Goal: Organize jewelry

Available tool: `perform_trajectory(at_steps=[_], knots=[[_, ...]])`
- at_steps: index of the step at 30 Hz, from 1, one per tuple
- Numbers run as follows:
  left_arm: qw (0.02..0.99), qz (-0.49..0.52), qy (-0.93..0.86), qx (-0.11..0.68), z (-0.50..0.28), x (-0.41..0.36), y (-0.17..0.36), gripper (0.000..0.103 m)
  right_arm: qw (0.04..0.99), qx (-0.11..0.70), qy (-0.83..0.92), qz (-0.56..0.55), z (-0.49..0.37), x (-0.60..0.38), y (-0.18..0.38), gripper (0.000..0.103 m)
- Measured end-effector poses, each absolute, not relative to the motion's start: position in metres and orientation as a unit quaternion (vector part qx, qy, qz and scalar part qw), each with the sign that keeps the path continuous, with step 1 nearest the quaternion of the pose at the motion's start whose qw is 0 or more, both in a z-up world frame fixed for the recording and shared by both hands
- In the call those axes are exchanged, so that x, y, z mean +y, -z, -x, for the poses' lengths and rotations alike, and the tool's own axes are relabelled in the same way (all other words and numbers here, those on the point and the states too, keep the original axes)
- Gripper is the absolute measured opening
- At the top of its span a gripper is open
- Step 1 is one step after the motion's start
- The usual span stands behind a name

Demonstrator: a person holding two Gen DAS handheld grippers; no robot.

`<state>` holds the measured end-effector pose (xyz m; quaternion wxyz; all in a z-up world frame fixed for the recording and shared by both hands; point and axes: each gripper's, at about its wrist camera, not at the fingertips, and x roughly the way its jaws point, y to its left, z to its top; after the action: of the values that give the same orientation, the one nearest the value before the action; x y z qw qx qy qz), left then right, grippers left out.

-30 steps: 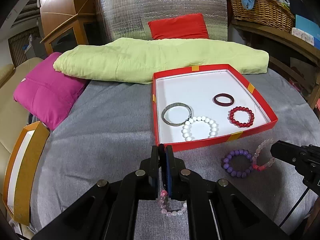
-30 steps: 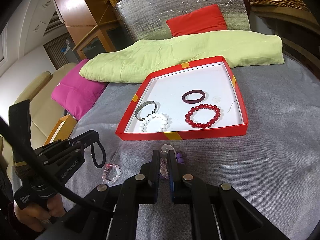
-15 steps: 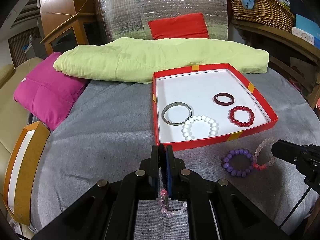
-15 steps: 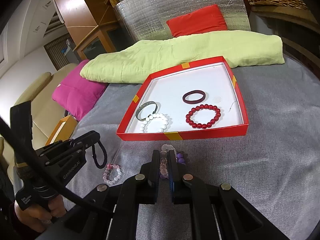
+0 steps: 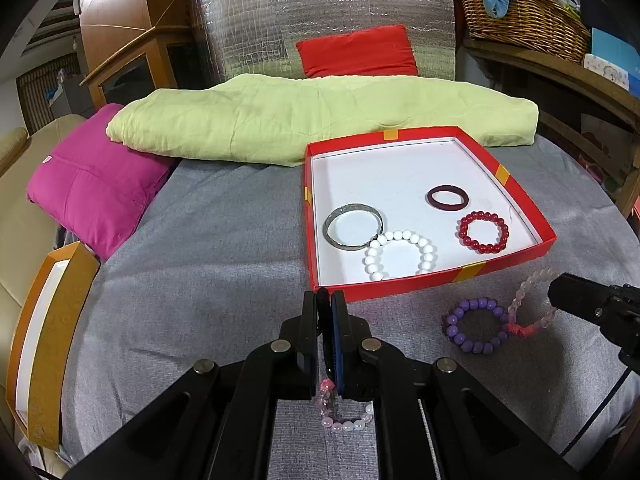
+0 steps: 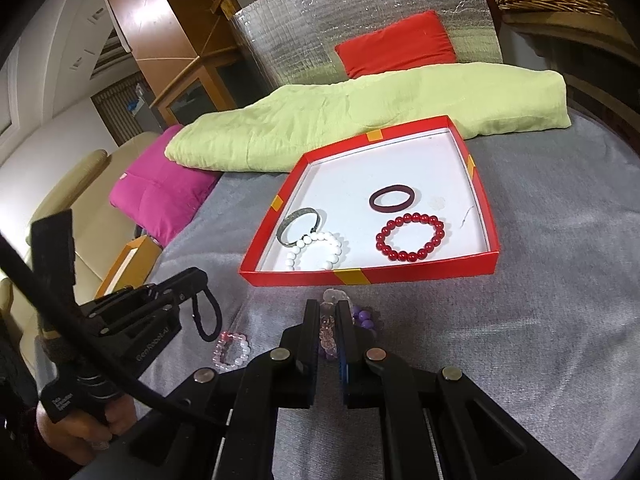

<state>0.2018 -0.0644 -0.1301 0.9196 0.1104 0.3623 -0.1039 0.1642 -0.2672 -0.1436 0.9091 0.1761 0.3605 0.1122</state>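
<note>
A red box [image 5: 420, 286] with a white floor holds a silver bangle [image 5: 352, 208], white beads [image 5: 400, 236], a dark red ring [image 5: 432, 200] and red beads [image 5: 464, 228]. My left gripper [image 5: 330, 300] is shut. In the right wrist view a black band loop [image 6: 219, 314] hangs from under its tips [image 6: 198, 280]. A pink-and-white bead bracelet [image 5: 344, 424] lies on the grey cloth below it. My right gripper [image 6: 329, 308] is shut on a translucent pink bracelet [image 5: 528, 300]. A purple bead bracelet [image 5: 460, 316] lies beside that one.
A rolled green blanket [image 5: 320, 120] lies behind the box, with a magenta cushion [image 5: 92, 188] at the left. An orange-rimmed lid [image 5: 52, 320] leans at the cloth's left edge. A person's hand [image 6: 80, 436] holds the left gripper. A wicker basket [image 5: 528, 8] sits on a shelf at the right.
</note>
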Motion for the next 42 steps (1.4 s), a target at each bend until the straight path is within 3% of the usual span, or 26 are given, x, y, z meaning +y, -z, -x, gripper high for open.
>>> perform_trajectory(at_steps=[23, 32, 42], knots=[[0.933, -0.025, 0.158, 0.322, -0.221, -0.054, 0.111, 0.007, 0.92, 0.299, -0.118, -0.223, -0.178, -0.294, 0.115, 0.008], [0.926, -0.014, 0.198, 0.32, -0.246, -0.067, 0.11, 0.007, 0.912, 0.297, -0.103, -0.263, -0.224, -0.314, 0.115, 0.008], [0.899, 0.023, 0.26, 0.351, -0.332, -0.103, 0.095, 0.007, 0.887, 0.327, -0.092, -0.313, -0.32, -0.336, 0.124, 0.008]])
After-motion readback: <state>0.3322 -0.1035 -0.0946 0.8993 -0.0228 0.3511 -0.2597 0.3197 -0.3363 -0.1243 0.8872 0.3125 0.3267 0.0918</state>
